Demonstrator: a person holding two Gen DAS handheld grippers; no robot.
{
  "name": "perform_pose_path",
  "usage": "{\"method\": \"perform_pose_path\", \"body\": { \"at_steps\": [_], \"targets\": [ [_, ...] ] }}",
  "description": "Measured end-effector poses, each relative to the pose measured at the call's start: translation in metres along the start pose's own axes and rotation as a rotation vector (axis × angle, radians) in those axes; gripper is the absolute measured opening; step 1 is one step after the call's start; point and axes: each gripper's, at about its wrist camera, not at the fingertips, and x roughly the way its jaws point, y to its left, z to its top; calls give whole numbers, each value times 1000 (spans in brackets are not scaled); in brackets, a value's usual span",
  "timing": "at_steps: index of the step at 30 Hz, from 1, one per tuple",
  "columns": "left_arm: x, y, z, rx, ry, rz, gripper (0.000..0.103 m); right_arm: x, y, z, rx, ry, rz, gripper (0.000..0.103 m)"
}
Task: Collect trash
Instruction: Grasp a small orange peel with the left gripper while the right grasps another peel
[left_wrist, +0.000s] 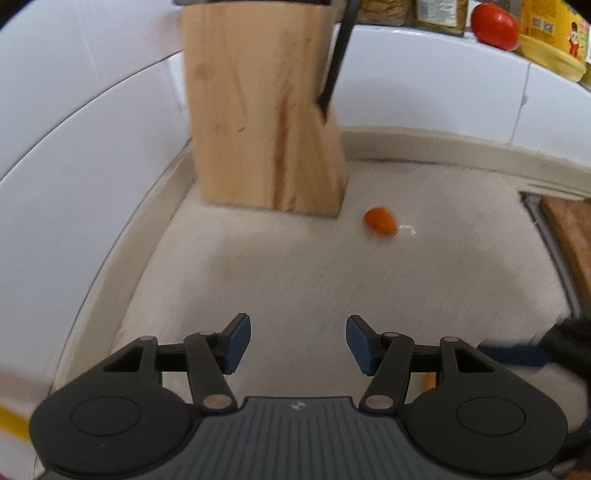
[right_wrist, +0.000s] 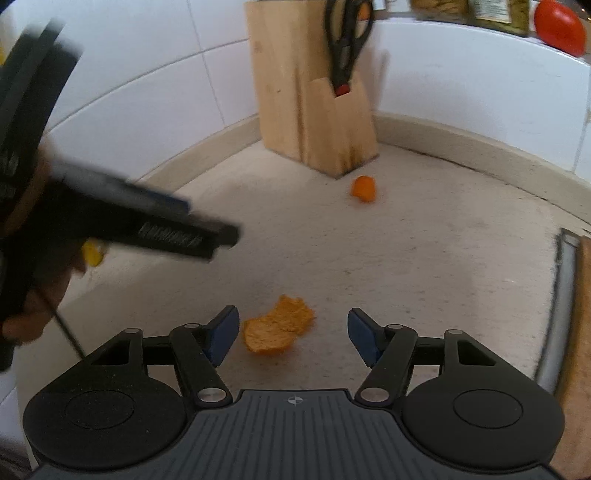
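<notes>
On my right wrist feed, the right gripper has its fingers spread wide with nothing between the pads, and the large orange peel lies flat on the tabletop in the gap between them, closer to the left finger than to the other. I can't tell whether that finger touches the peel. A second, small orange piece sits well ahead, just in front of the wooden knife block, which holds black scissors.

On my left wrist feed, the left gripper also has its fingers wide apart and empty, above bare tabletop. The small orange piece lies far ahead of them and a little right, just beside the knife block's front corner. The view is blurred.

A red tomato sits on the ledge behind.
</notes>
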Motion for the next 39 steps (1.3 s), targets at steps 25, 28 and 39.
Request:
{"method": "perform_pose_path", "body": {
  "at_steps": [25,28,39],
  "targets": [
    [93,-43,63,38,-36,-163,47,1,-5,-9,22,-10,28,22],
    [89,-43,59,35,-34,-170,32,1,-9,-7,37,-9,23,17],
    [78,-45,55,27,-7,-144,12,-9,-22,-13,65,-18,-20,14]
  ]
}}
